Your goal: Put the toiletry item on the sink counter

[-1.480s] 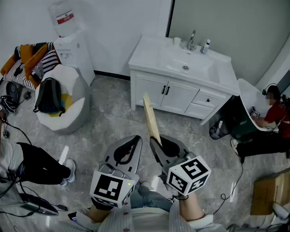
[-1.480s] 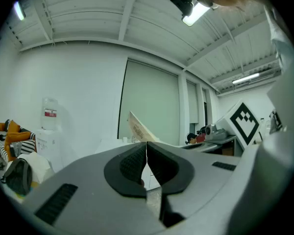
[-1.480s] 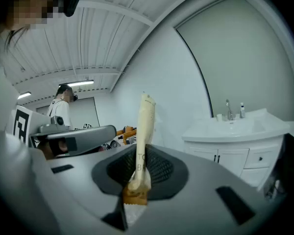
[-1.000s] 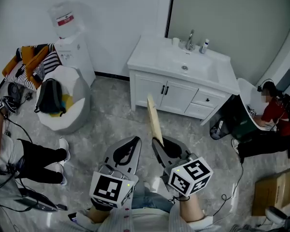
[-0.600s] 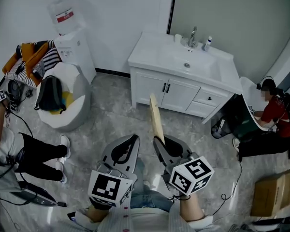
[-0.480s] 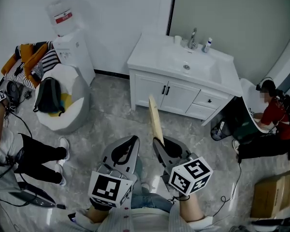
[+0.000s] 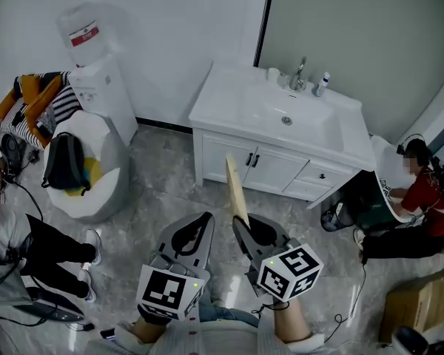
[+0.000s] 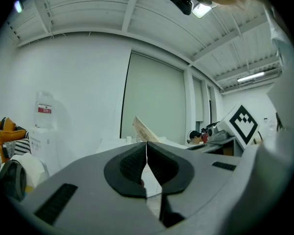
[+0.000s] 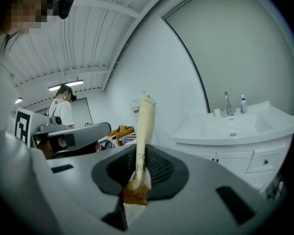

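Two pads of the right gripper (image 9: 139, 169) are clenched on the crimped lower end of a long flat tan toiletry packet (image 9: 145, 119), which stands up and out from them, leaning a little left in the head view. The left gripper (image 8: 146, 156) rides just to the left, its jaws pressed together with nothing between them.

Grip and slant of the packet match the earlier head views; what has changed is the room around them. The white sink counter (image 7: 222, 102) now spreads wider in the head view and looks nearer. The water dispenser (image 7: 96, 72) and the beanbag chair (image 7: 85, 168) have slid off to the left.

That reads as the person walking toward the vanity with both grippers held steady. The carry seems well along, yet the packet is still in the air, short of the counter, so the last of the approach and the set-down remain. Bare counter left of the basin looks the readiest spot.
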{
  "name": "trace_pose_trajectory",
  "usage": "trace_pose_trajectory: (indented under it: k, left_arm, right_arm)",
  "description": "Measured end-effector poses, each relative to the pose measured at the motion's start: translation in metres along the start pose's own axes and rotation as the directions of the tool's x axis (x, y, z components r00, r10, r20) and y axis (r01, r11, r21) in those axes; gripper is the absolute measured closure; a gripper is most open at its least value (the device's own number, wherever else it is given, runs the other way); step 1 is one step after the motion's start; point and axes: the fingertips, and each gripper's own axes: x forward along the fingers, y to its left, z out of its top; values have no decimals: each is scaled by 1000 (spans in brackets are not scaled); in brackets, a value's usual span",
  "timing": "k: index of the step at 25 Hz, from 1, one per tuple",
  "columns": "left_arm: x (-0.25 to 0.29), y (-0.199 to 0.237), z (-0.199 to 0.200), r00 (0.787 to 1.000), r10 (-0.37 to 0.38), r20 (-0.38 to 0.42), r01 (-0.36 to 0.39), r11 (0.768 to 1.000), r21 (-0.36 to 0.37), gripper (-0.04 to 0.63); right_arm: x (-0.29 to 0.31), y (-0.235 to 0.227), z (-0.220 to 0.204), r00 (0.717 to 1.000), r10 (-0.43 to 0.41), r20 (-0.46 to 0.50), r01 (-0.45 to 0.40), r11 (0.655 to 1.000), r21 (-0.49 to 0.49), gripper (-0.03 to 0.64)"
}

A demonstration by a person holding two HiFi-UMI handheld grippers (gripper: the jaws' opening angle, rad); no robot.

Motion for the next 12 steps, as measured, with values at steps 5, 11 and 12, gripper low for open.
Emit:
trace_pose_trajectory:
  k: [5,11,12]
  left_arm:
    - [47,35,6,999,-32,-4,32,999,-6,577]
    - [84,77,13,999,-41,3,41,999,-3,577]
    - [88,84,14,999,-43,7,43,999,0,578]
  right_arm:
    - [41,-32,25,999,-32,2,32,999,7,560]
    - [85,-60,45,998,-65,11,64,998,13,560]
    - [90,-64,48,997,-70,15,70,997,14,560]
